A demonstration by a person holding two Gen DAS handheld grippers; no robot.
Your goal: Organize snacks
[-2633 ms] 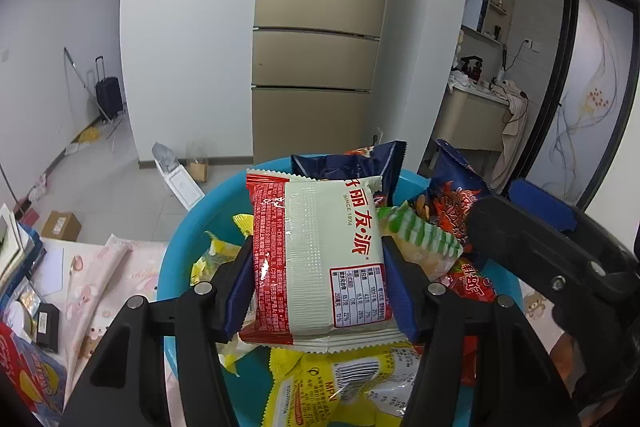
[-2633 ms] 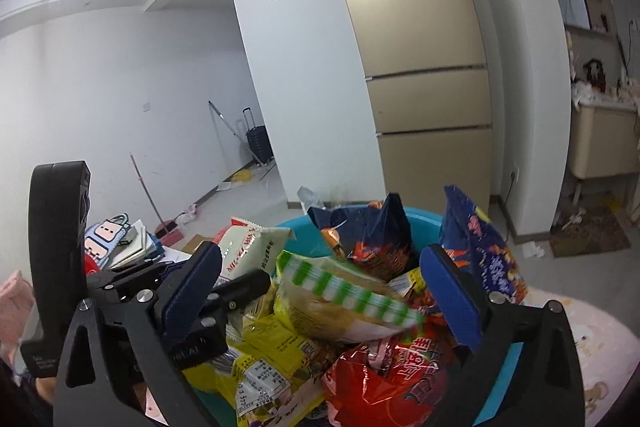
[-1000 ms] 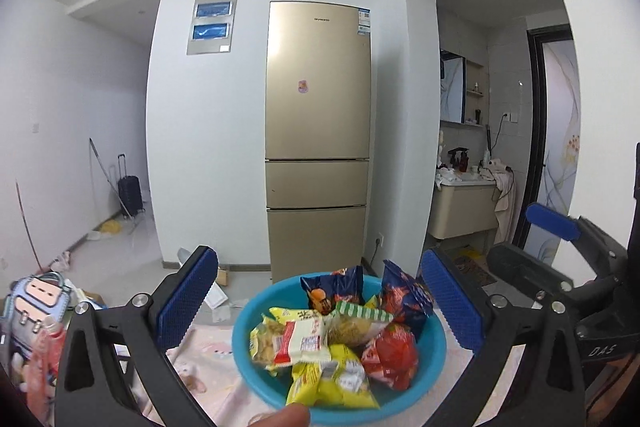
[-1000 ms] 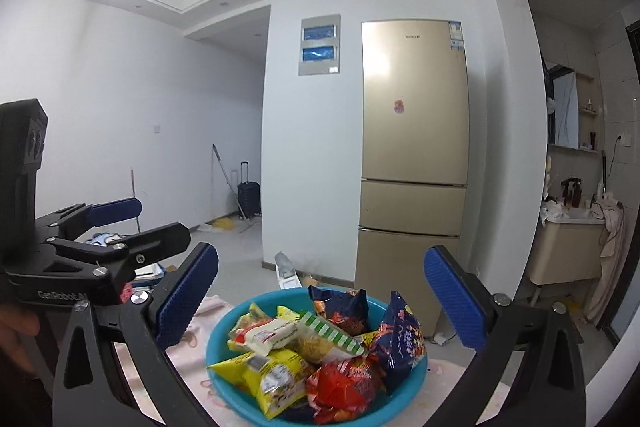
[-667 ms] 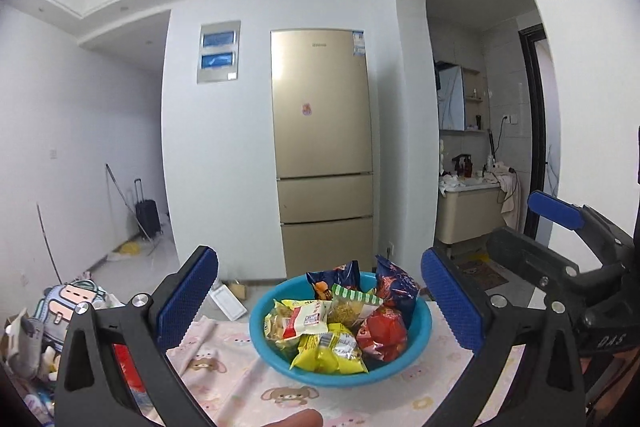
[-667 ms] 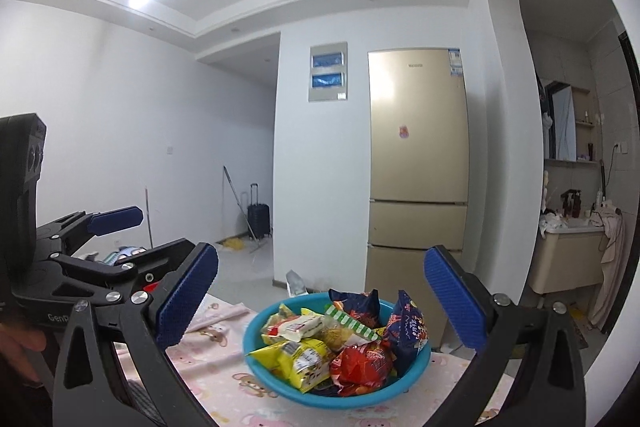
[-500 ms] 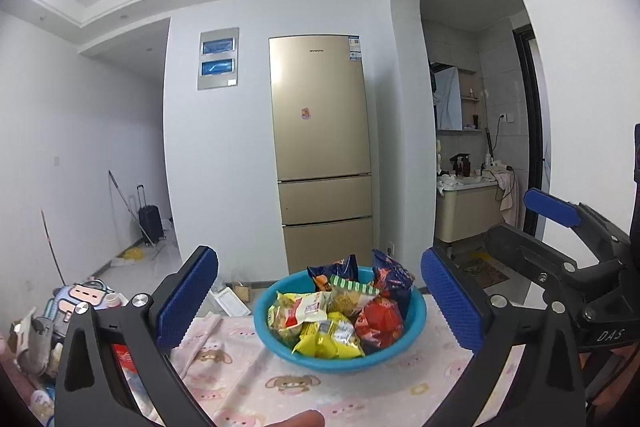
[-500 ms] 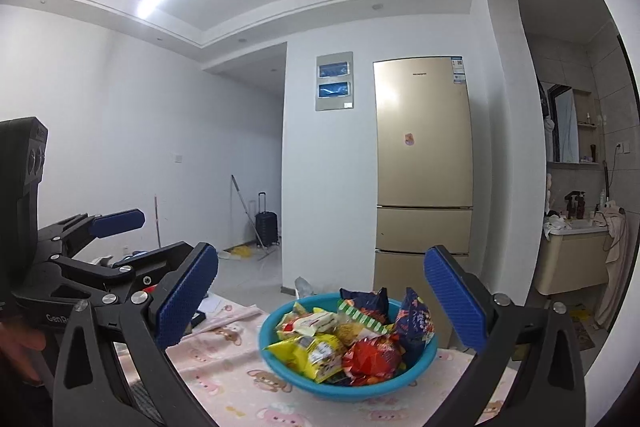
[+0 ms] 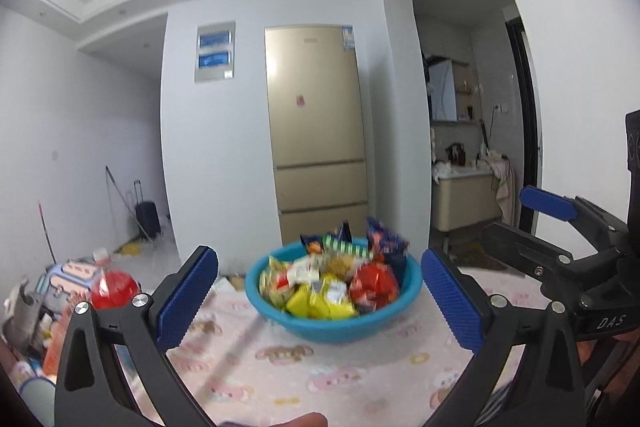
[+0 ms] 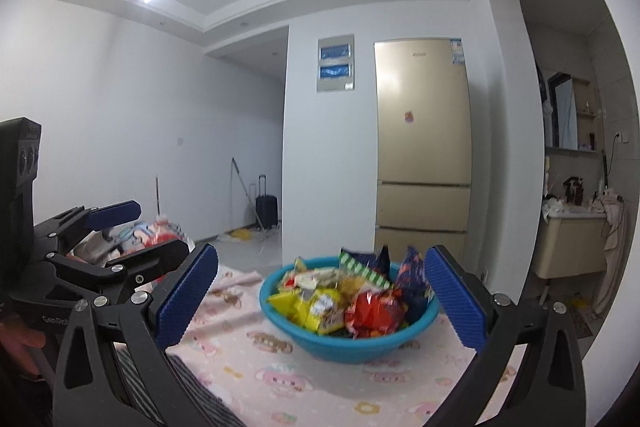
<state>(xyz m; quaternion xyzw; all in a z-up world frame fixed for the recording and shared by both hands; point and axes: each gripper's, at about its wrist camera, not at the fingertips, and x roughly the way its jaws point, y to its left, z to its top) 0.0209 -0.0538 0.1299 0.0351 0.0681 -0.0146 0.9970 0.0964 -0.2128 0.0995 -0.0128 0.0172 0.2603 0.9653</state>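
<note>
A blue bowl (image 9: 340,327) heaped with snack packets stands on a pink cartoon-print tablecloth (image 9: 280,367). The pile holds a yellow packet (image 9: 308,303), a red packet (image 9: 374,283), a white and red packet (image 9: 300,271) and dark blue packets (image 9: 386,241). My left gripper (image 9: 320,267) is open and empty, well back from the bowl. My right gripper (image 10: 320,267) is also open and empty, facing the same bowl (image 10: 360,343) from a similar distance. Each gripper shows in the other's view: the right gripper (image 9: 532,227) at the right, the left gripper (image 10: 148,233) at the left.
Clutter with a red item (image 9: 112,287) lies at the table's left end. A grey striped cloth (image 10: 192,387) covers the near left edge. A gold fridge (image 9: 320,147) stands behind the table, a washbasin cabinet (image 10: 568,247) to the right. A fingertip (image 9: 304,419) shows at the bottom.
The left gripper, earlier shut on the white and red packet over the bowl, has let it go into the bowl. Both grippers have drawn back, so the bowl looks smaller.
</note>
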